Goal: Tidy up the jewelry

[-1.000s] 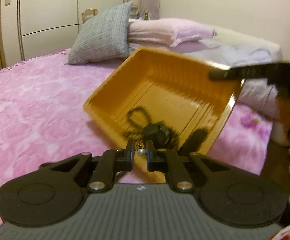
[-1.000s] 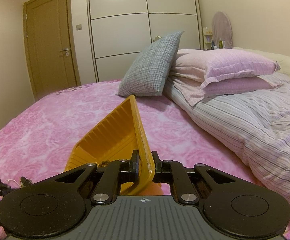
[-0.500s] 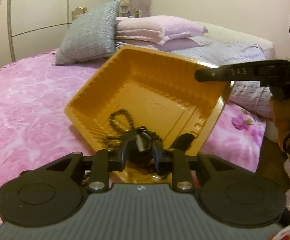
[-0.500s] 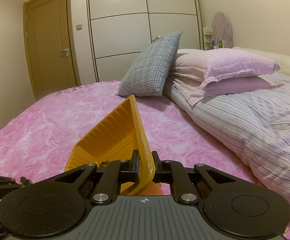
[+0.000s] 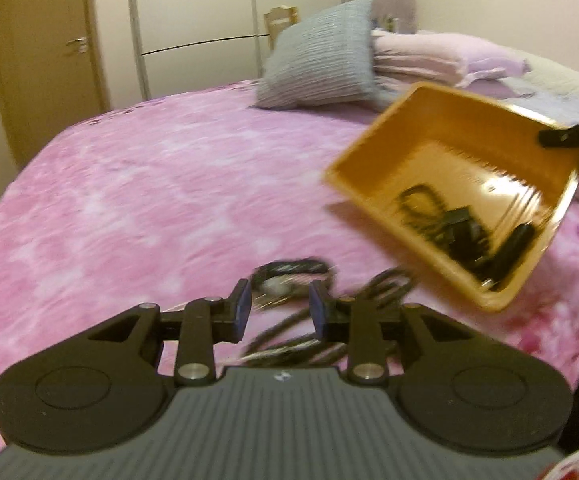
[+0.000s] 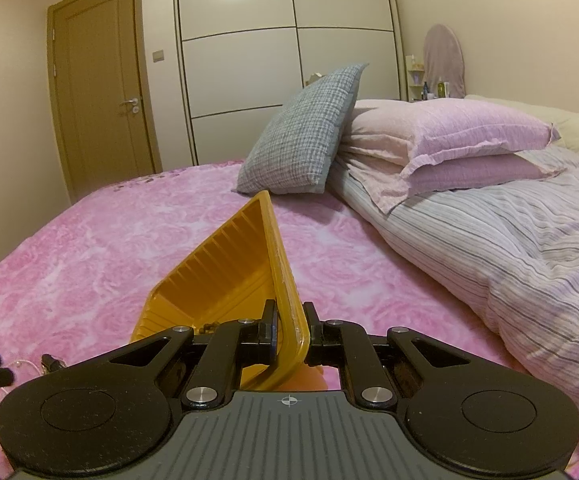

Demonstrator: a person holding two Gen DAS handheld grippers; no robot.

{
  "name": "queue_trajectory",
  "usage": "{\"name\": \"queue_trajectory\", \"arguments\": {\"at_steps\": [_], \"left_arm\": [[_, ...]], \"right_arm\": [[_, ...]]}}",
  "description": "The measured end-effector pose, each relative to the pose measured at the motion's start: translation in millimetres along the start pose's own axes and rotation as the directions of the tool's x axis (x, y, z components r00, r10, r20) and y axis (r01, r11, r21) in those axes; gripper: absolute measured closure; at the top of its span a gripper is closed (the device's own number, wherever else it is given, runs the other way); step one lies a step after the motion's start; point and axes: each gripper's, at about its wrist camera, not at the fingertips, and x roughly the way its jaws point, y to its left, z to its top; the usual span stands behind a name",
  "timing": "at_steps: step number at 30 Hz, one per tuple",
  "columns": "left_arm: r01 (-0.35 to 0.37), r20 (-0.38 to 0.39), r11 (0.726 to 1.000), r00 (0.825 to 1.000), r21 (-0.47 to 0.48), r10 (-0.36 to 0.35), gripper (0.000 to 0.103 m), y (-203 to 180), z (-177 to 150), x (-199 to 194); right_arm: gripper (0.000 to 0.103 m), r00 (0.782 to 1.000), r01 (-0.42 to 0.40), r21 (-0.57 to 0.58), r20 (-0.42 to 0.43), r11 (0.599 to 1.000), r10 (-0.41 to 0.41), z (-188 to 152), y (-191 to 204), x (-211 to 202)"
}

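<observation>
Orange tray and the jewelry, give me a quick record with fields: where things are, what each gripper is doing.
tray: orange tray, tilted, one edge on the pink blanket
in tray: dark jewelry gathered at the low corner
on blanket: more dark jewelry, blurred, beyond the left gripper
left gripper: jaws opening, nothing pressed between them
right gripper: jaws clamped on the tray's rim
backdrop: grey pillow

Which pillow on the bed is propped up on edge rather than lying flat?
The grey checked cushion, leaning upright against the two pink pillows, which lie stacked flat.
</observation>
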Motion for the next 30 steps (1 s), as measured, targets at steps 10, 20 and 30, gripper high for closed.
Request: {"name": "queue_trajectory", "arguments": {"at_steps": [10,20,30], "left_arm": [[-0.137,-0.067,0.99,0.989,-0.038,0.134,0.075,38,-18,4],[-0.167,-0.086,0.984,0.983,-0.066,0.161,0.075,54,-14,39],[-0.143,-0.119,0.988,0.984,-0.057,0.136,0.083,51,-12,71]], "right_arm": [[0.092,1.0,0.003,-0.008,-0.001,1.0,-0.003,-1,0,0],[0.092,1.0,0.006,-0.012,-0.001,1.0,-0.006,-1,-1,0],[0.092,1.0,0.007,-0.012,-0.002,1.0,-0.007,-1,-1,1]]}}
